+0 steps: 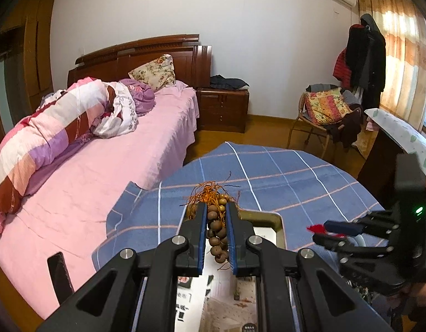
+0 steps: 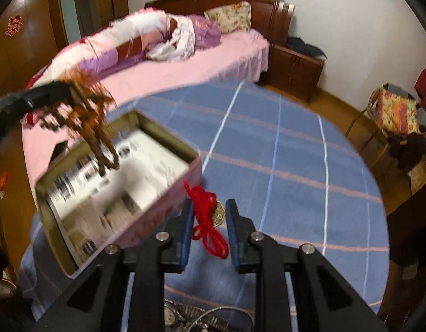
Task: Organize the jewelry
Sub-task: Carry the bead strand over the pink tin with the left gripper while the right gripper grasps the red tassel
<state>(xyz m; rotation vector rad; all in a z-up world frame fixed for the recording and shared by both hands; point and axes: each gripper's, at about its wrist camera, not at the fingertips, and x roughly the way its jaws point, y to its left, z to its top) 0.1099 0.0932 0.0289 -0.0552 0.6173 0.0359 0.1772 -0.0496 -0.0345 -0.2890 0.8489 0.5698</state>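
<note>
My left gripper (image 1: 216,210) is shut on a brown wooden bead string with an orange tassel (image 1: 216,221) and holds it above the open tin box (image 1: 273,218). In the right wrist view the bead string (image 2: 94,121) hangs blurred over the box (image 2: 116,182), which is lined with printed paper. My right gripper (image 2: 208,207) is shut on a red cord with a brass coin pendant (image 2: 208,221), beside the box's right wall, above the blue checked tablecloth (image 2: 296,166). The right gripper also shows in the left wrist view (image 1: 321,231).
A watch and a metal chain (image 2: 185,315) lie on the cloth below the right gripper. A pink bed (image 1: 102,152) stands left of the table. A chair with cushions (image 1: 323,108) and a dark cabinet (image 1: 384,160) stand to the right.
</note>
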